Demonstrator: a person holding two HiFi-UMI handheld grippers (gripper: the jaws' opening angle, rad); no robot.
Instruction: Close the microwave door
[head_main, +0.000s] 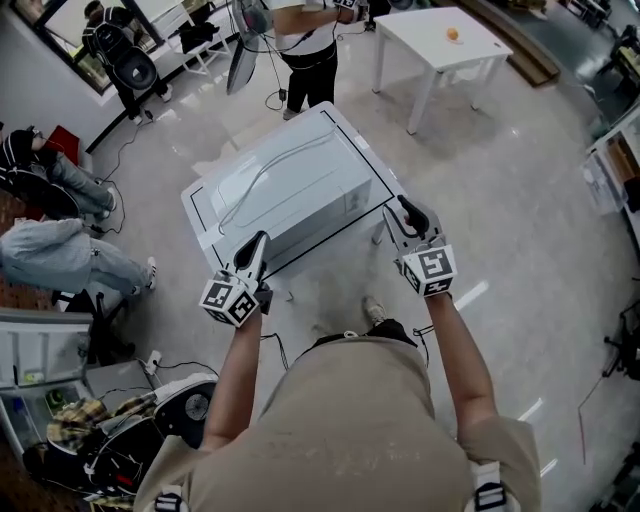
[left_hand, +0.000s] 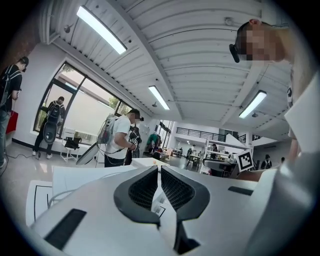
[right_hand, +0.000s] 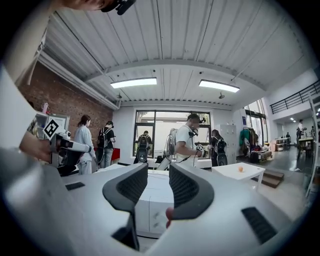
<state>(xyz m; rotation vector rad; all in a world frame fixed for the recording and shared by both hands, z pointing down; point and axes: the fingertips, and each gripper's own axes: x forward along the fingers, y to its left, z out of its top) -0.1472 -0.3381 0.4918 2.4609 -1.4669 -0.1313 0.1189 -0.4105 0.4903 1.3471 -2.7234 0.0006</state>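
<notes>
A white microwave (head_main: 290, 185) stands on a white table (head_main: 203, 222) in front of me, its front turned toward me. In the head view and the right gripper view the door (right_hand: 136, 212) looks flush with the body. My left gripper (head_main: 258, 243) hovers at the near left corner of the microwave; its jaws (left_hand: 159, 175) are shut with nothing between them. At the near right corner is my right gripper (head_main: 405, 207), pointing level at the front. Its jaws (right_hand: 158, 175) stand a narrow gap apart and hold nothing.
A thin cable (head_main: 270, 172) lies looped on the microwave top. A person (head_main: 305, 50) stands just beyond the table. A small white table (head_main: 440, 45) with an orange thing is at the back right. Seated people (head_main: 60, 255) and equipment crowd the left side.
</notes>
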